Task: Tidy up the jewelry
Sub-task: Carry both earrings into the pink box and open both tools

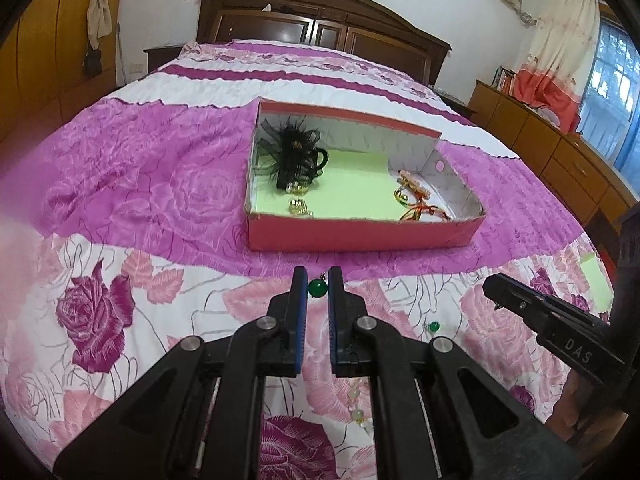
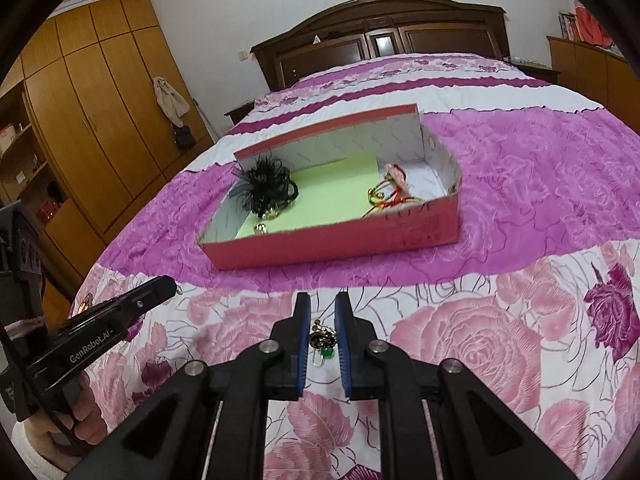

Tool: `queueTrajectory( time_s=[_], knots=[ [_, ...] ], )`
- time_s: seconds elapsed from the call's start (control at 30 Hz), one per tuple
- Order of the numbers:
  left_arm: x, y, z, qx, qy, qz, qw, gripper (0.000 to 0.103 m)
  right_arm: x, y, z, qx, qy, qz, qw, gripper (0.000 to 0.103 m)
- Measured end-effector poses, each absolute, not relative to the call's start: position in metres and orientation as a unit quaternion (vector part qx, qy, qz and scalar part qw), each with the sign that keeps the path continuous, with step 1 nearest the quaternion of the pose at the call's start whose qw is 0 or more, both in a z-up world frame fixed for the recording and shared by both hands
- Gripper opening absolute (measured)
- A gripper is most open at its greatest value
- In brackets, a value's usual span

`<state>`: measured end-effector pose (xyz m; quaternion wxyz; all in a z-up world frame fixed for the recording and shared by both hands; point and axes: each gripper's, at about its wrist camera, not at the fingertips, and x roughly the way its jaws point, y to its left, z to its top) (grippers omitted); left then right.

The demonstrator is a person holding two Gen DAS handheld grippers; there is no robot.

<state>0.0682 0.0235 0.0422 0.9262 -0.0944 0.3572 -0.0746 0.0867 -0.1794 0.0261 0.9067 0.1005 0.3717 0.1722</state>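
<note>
1. Here, the left gripper (image 1: 318, 276) fills the lower centre of the left wrist view, its jaws drawn in on a green bead earring (image 1: 315, 287) that sits between the blue pads near the tips, with a fine chain rising from it.
2. Below that bead, a pale beaded strand (image 1: 357, 410) hangs in the gap between the arms, blurred against the bedspread.
3. The right gripper (image 2: 322, 312) takes the lower centre of the right wrist view, jaws narrowed on a dark round earring with a green drop (image 2: 322, 342), which sits between the pads, well back from the tips.
4. Writing: the right gripper's side, at the right edge of the left wrist view, reads "DAS"; the left gripper's body, at the lower left of the right wrist view, reads "GenRobot.AI".
5. A hand (image 2: 60, 436) with a white cuff grips the left tool's handle at the lower left; both tools angle downward over the bed.
6. Past the tips, a red cardboard box (image 1: 360, 234) lies open on the pink floral bedspread (image 1: 120, 168), mid-frame.
7. Inside it, on green paper, a black feathered hair piece (image 1: 290, 152) lies at the left, gold pieces (image 1: 299, 207) near the front wall, and a tangle of coloured cords (image 1: 420, 204) at the right.
8. The box's front wall carries print too blurred to read.
</note>
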Motion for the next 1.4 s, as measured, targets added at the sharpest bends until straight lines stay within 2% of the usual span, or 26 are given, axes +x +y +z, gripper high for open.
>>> queueTrajectory(
  time_s=[0.7,1.4],
  knots=[
    [0.133,0.006,0.082,-0.046,0.313,-0.077,0.946,0.001,0.148,-0.187,0.061,0.075,0.331,0.157,0.927,0.014],
    [0.186,0.004,0.013,-0.066,0.378,-0.068,0.921,0.001,0.208,-0.197,0.005,0.056,0.376,0.119,0.917,0.014]
  ],
)
